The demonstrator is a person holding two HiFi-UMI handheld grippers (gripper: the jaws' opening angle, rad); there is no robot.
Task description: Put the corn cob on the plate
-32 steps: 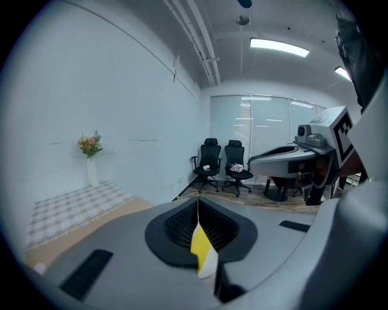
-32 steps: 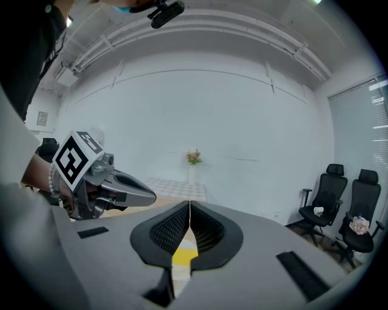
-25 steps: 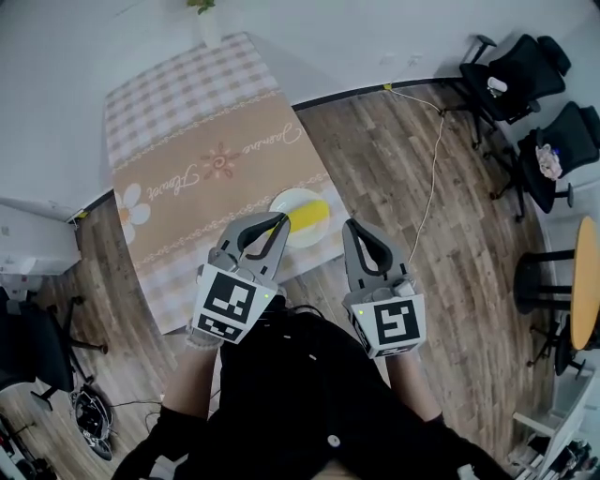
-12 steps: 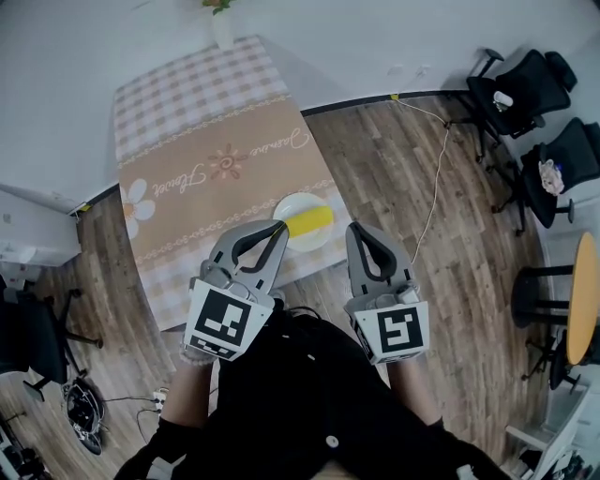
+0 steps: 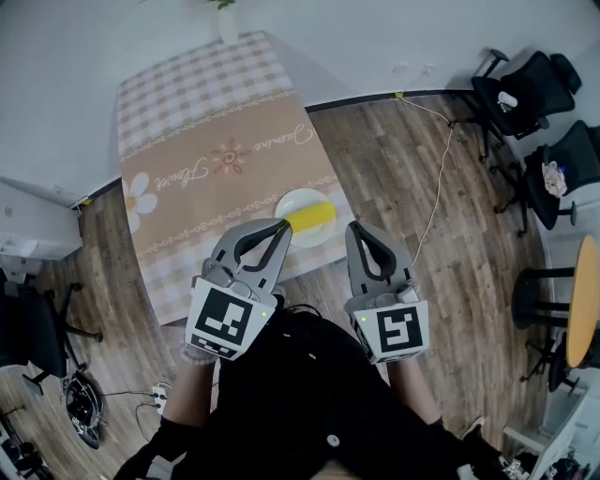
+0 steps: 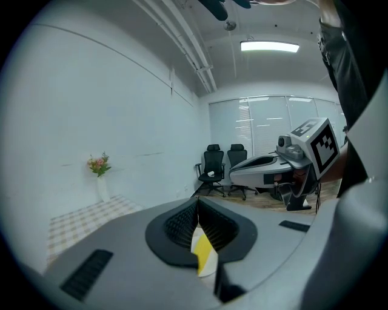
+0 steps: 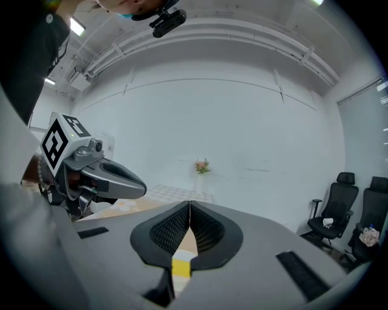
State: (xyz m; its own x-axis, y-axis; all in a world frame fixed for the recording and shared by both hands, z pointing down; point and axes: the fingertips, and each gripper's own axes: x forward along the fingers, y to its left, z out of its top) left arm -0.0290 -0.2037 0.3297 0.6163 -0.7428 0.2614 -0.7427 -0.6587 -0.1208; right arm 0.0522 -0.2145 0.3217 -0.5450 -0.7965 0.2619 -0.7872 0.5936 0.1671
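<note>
Fingers (image 6: 179, 224) of left gripper (image 6: 197, 203): pressed together along the full pad length, nothing clamped between them. Fingers (image 7: 167, 230) of right gripper (image 7: 190, 204): likewise closed pad to pad, empty.

Corn cob (image 5: 310, 216): yellow, lying flat on the white plate (image 5: 295, 198), across the half nearer the person. Free of both grippers. Seen as a yellow patch in the gap under the closed pads in each gripper view.

Plate: resting on the table (image 5: 206, 159), close to the near right corner. Table covered by a cloth, tan centre with a flower print and script lettering, checked border.

Left gripper: held just short of the table edge, tip overlapping the plate's left rim in the head view. Right gripper: beside it, tip just right of the plate, over the wooden floor (image 5: 394, 159). Both pointed toward the plate, marker cubes toward the person.

Vase of flowers (image 5: 228, 21): at the far end of the table, against the white wall.

Cable (image 5: 433, 178): running across the floor to the right of the table.

Black office chairs (image 5: 525, 75): at the far right, well apart from the table.
</note>
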